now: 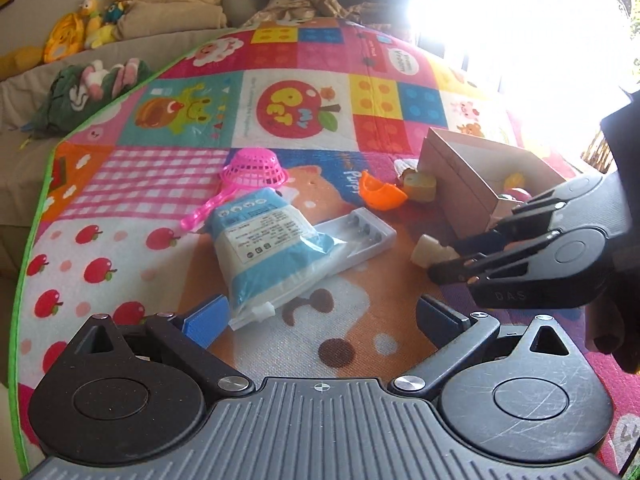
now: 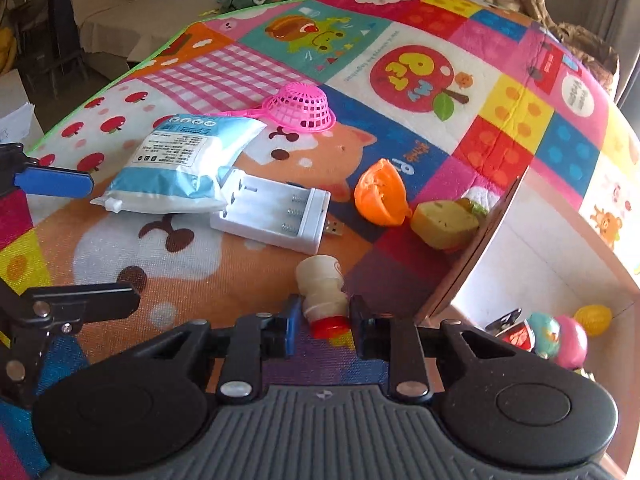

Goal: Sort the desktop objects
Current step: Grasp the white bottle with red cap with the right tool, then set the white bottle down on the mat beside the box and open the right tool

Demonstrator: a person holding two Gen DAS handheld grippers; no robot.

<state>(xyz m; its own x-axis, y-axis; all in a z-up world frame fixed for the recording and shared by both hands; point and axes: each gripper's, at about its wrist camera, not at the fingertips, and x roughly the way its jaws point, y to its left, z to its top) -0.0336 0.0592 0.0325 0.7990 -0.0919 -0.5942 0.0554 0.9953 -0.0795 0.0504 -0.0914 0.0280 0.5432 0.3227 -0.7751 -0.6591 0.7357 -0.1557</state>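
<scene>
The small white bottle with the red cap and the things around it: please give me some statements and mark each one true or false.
1. The right tongs are shut on the small white bottle. True.
2. The pink strainer lies inside the cardboard box. False: it lies on the mat, beyond the blue-and-white pouch.
3. The pouch partly covers the white battery charger. True.
4. The left tongs grip the pouch. False: they are open and hold nothing.
5. The orange piece lies beside the box. True.
</scene>
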